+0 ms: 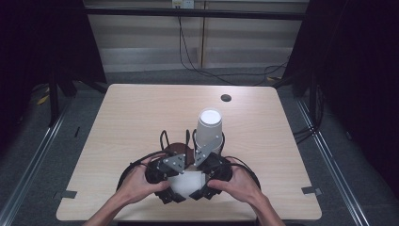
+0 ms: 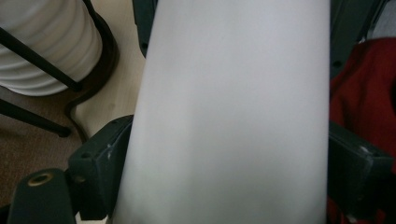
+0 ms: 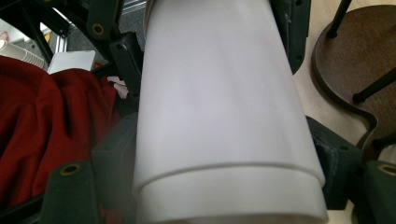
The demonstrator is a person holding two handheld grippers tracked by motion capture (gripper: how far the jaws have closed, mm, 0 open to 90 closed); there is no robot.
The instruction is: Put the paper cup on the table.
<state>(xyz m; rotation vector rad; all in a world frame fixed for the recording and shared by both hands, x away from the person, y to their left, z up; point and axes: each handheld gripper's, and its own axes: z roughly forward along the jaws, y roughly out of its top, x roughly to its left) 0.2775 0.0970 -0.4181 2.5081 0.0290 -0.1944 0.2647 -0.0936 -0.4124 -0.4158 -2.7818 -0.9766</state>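
- My right gripper (image 1: pixel 197 186) jaws grip the nested white cups (image 1: pixel 187 182); one cup shows pulled partly out.
- Left gripper (image 1: pixel 175 189) jaws flank them, contact unclear.
- Full separation remains, just before the cup stack (image 1: pixel 209 129).

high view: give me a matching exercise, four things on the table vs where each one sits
Things
1. cup stack
2. brown round base
3. single white cup
4. dark round hole

Places
a. in the far part of the table
b. at the table's near side, closest to the person
c. upside down in the black wire holder
d. flat under the black wire holder

Pairs: 1-c, 2-d, 3-b, 4-a
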